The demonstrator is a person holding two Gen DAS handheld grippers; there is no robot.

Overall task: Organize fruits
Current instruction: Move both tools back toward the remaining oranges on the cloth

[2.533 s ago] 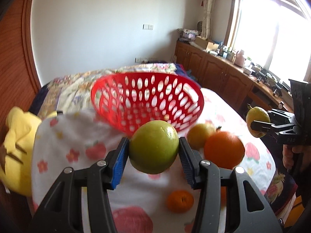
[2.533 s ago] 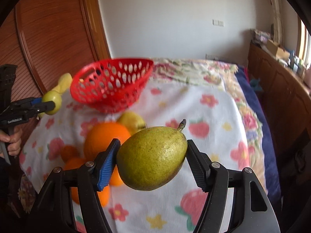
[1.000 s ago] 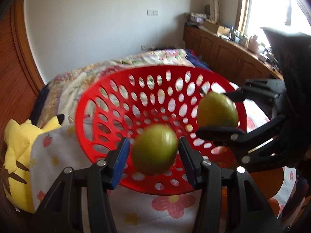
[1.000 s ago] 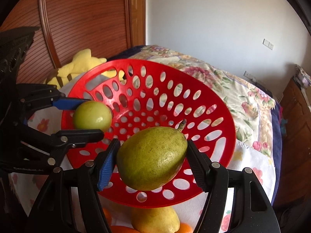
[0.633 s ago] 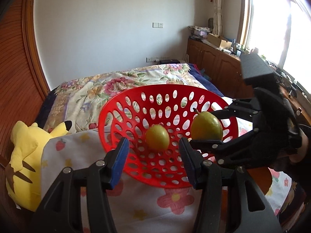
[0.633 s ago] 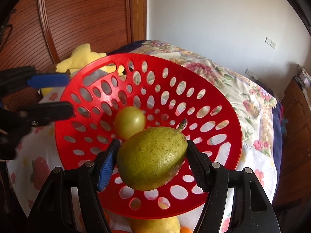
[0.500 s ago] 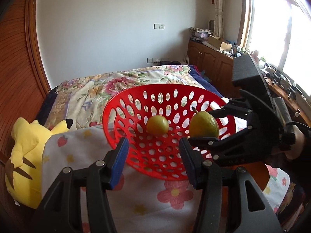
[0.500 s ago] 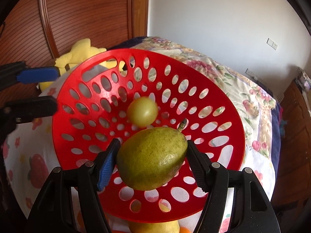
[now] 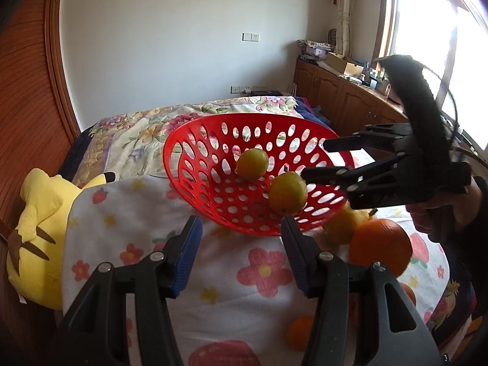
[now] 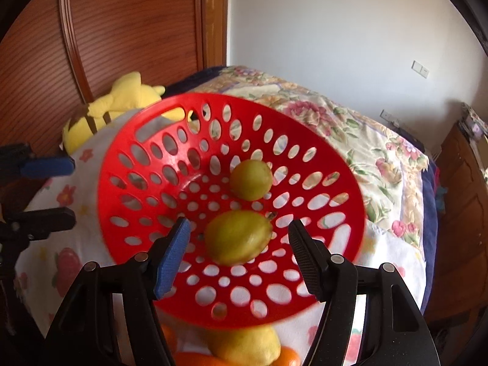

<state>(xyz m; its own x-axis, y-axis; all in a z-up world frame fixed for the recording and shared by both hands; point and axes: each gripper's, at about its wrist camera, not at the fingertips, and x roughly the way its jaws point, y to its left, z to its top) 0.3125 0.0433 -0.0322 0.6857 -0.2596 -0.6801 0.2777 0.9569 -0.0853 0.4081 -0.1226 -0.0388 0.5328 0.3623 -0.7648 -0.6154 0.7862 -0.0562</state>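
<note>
A red perforated basket (image 9: 195,164) (image 10: 128,183) sits on the flowered cloth. In it lie a round green fruit (image 9: 252,164) (image 10: 250,179) and a green pear (image 9: 288,193) (image 10: 238,236), blurred in the right wrist view. My left gripper (image 9: 241,244) is open and empty, just in front of the basket. My right gripper (image 10: 239,245) is open over the basket with the pear below its jaws; it also shows in the left wrist view (image 9: 317,160). A large orange (image 9: 380,245), a yellow pear (image 9: 344,225) (image 10: 244,346) and a small orange (image 9: 300,332) lie on the cloth.
A yellow plush toy (image 9: 33,228) (image 10: 119,100) lies left of the basket by the wooden panel (image 10: 106,30). The flowered bedspread (image 9: 143,128) stretches behind. Wooden cabinets (image 9: 344,100) stand along the window side.
My right gripper has opened and the pear has dropped into the basket. My left gripper, open since earlier, has drawn back from the basket, where the round fruit lies.
</note>
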